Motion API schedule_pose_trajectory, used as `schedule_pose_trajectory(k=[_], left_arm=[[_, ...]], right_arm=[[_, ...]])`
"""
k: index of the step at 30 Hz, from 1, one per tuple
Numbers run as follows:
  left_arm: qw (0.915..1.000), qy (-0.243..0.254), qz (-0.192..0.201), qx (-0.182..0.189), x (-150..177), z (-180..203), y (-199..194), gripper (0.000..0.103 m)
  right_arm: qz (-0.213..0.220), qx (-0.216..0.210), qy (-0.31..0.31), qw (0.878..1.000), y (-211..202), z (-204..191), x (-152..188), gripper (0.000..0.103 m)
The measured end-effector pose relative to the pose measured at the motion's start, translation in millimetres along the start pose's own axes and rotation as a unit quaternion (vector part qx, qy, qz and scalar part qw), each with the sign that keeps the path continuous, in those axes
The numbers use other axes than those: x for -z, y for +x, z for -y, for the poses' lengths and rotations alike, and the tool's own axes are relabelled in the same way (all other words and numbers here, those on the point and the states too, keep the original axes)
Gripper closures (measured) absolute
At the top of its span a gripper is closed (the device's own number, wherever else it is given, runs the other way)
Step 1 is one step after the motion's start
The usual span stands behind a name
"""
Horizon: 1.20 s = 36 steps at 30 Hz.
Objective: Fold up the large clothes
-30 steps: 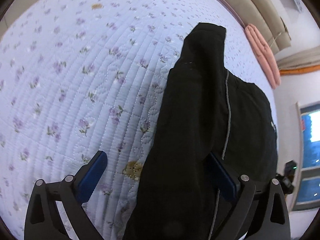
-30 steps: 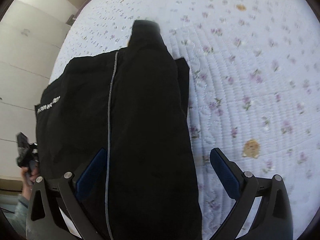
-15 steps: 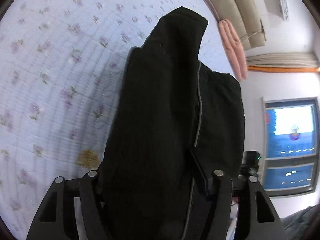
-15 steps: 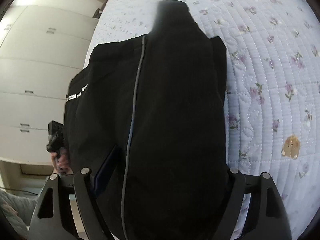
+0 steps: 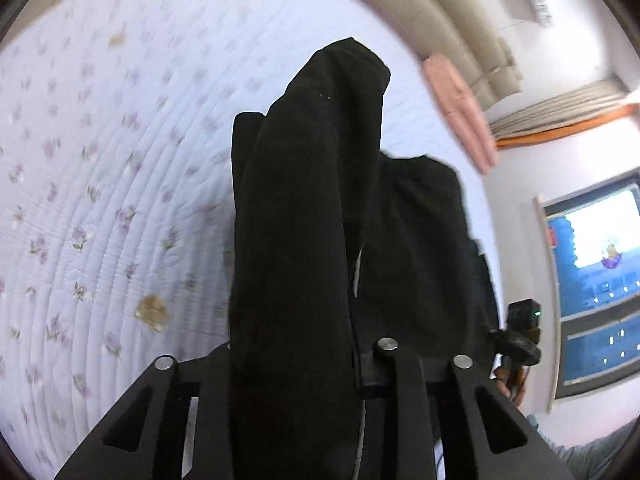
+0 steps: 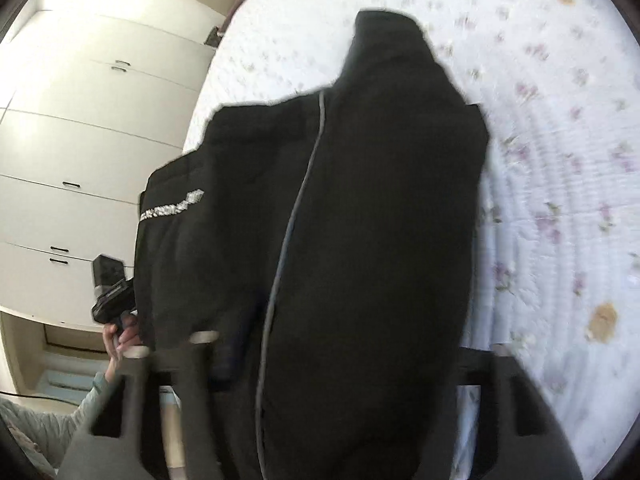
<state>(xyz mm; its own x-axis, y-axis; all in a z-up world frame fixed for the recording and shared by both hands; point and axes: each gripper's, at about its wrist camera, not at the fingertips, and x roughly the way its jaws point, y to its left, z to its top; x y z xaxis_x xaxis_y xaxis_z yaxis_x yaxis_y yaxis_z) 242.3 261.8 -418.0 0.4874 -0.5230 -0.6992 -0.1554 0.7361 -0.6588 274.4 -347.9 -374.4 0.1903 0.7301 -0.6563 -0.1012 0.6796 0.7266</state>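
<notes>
A large black garment (image 5: 304,200) with a thin grey piping line lies on a quilted bedspread (image 5: 100,160) printed with small purple flowers. Its near edge is bunched up between the jaws of my left gripper (image 5: 296,352), which are closing and pinch the cloth. The right wrist view shows the same garment (image 6: 380,180), white lettering on its left side, filling the gap of my right gripper (image 6: 344,344). Those jaws are also closing, with the cloth squeezed between them. Fabric hides the fingertips of both grippers.
The bedspread (image 6: 560,120) stretches far beyond the garment. A pink cloth (image 5: 460,116) hangs by the beige headboard (image 5: 420,20). A window (image 5: 592,280) is at the right. White wardrobe doors (image 6: 80,140) stand beside the bed. A person's hand (image 6: 120,336) shows at the garment's left edge.
Both grippers went from wide open around the garment's near edge to closed in on it. The cloth has bunched and risen, and both views have tilted up toward the room.
</notes>
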Motion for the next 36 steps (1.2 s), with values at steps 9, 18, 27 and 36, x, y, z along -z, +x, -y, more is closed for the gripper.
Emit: schedule_pose_trajectory(k=[9,18,27,36], left_arm=[[0.9959,0.062,0.048,0.045,34.7,75.2,-84.4,0.078],[0.9941,0.047,0.039,0.09,99.9,61.3,-152.6,0.078],[0.9974,0.026,-0.007,0.067,177.2,26.4,-158.0,0.078],[0.9923,-0.115,-0.001,0.046,222.0,-95.4,-103.4,0.062]], right_arm=[[0.048,-0.055,-0.025,0.997,-66.7,-57.1,47.6,0.063],[0.053,0.001,-0.042,0.998,-123.4,-130.8,130.3,0.063],[0.006,0.048,0.004,0.999,-97.7,-121.6,198.1,0.063],[0.008,0.066,0.092,0.994,-54.1,-25.1,227.2,0.05]])
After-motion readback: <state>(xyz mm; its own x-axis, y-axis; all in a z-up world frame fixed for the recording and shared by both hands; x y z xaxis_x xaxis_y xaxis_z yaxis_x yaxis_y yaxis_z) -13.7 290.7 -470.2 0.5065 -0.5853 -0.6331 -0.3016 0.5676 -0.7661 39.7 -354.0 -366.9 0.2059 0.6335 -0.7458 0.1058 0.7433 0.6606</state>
